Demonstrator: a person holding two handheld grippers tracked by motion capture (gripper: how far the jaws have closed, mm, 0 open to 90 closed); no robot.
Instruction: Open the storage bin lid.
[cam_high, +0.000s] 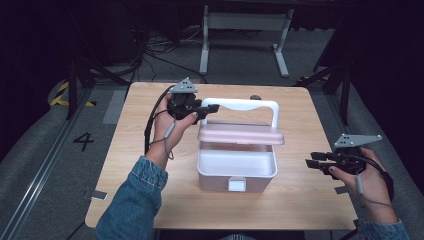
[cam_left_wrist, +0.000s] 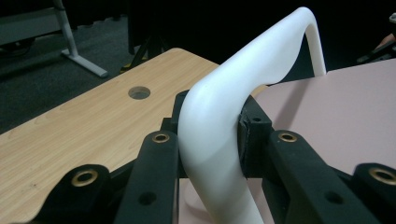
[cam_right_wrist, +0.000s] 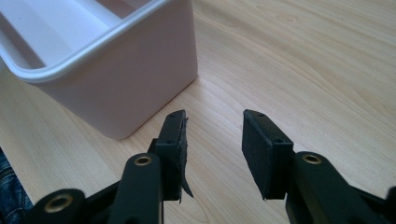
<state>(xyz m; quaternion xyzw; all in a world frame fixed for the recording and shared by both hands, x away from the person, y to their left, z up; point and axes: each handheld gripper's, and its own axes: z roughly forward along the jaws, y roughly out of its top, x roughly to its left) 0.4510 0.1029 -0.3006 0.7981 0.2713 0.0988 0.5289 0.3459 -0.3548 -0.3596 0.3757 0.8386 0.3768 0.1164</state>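
Left tongs (cam_left_wrist: 210, 135) clamp white handle (cam_left_wrist: 261, 60) (right tongs (cam_right_wrist: 212, 140) parted, nothing between)

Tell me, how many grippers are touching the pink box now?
1. The left gripper is closed on the box's white handle; the right gripper is open, apart from the pink box.
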